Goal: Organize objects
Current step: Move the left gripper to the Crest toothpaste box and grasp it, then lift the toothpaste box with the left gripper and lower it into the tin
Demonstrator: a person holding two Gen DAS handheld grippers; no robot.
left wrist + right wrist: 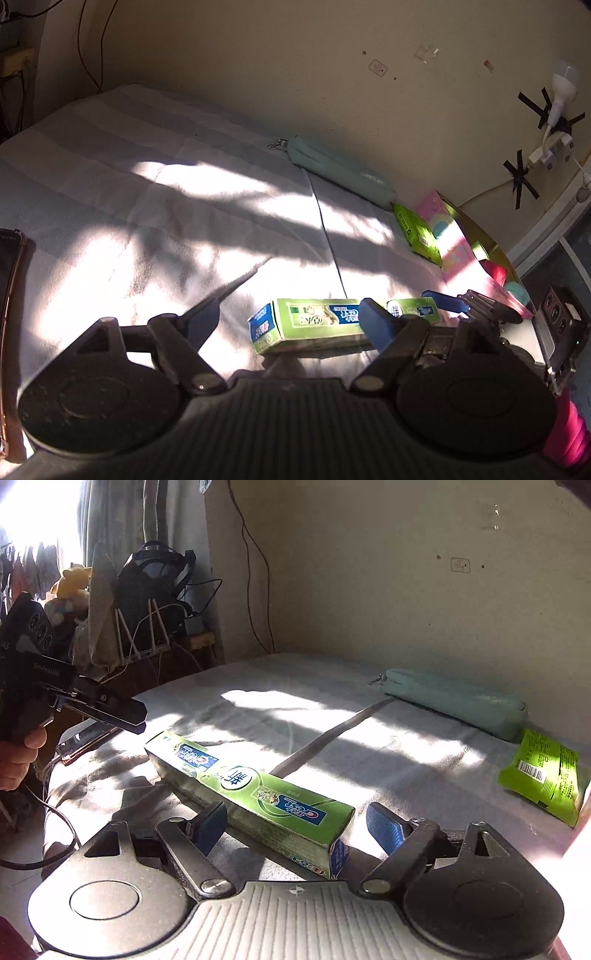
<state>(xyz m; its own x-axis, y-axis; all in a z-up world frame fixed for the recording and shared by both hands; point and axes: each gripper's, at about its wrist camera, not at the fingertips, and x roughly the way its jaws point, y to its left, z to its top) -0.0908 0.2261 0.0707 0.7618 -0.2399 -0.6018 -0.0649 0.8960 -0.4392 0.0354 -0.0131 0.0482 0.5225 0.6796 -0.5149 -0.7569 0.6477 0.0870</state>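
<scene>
Toothpaste box [247,794] — lying flat on the bed cover [332,716], near end between the right gripper [295,825]'s spread, empty jaws; long axis runs forward-left. Left gripper [291,321] — also open, holding nothing, box crosswise before it.

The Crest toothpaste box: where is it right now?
The Crest toothpaste box lies flat on the grey bed cover, its near end between the open fingers of the right gripper. In the left wrist view it sits just ahead of the left gripper.

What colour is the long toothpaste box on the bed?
The toothpaste box is mostly green with blue ends, clearest in the right wrist view.
</scene>
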